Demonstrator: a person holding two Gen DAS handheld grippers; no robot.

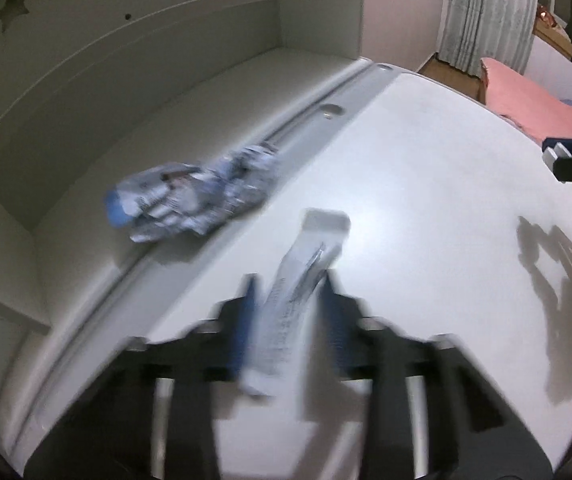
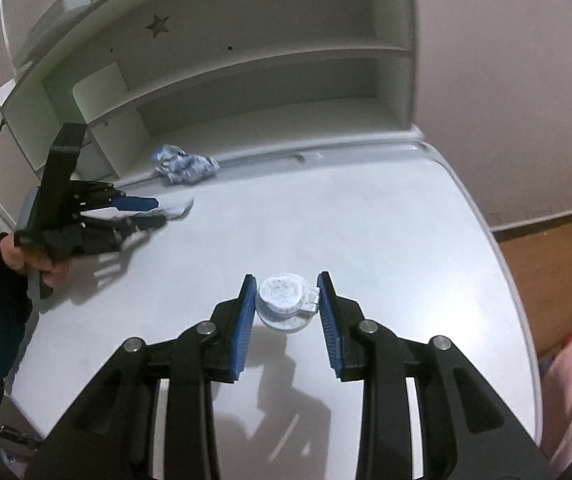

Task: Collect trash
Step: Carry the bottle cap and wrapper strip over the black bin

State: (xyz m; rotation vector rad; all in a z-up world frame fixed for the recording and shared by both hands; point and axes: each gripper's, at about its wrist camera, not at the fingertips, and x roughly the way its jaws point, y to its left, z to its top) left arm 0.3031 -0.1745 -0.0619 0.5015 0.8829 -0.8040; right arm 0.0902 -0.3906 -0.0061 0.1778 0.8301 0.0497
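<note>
Your work surface is a white desk (image 2: 366,220) with a grey groove (image 1: 294,128) along its back edge, and behind it a shelf unit (image 2: 269,80). On the desk you have a crumpled blue-and-white wrapper (image 2: 183,168) against the groove and a small round capsule (image 2: 286,304) nearer you, well apart from it.

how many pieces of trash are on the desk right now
3: a crumpled wrapper at the desk's back edge, a flat sachet between the left gripper's fingers, and a small round tub between the right gripper's.
</note>
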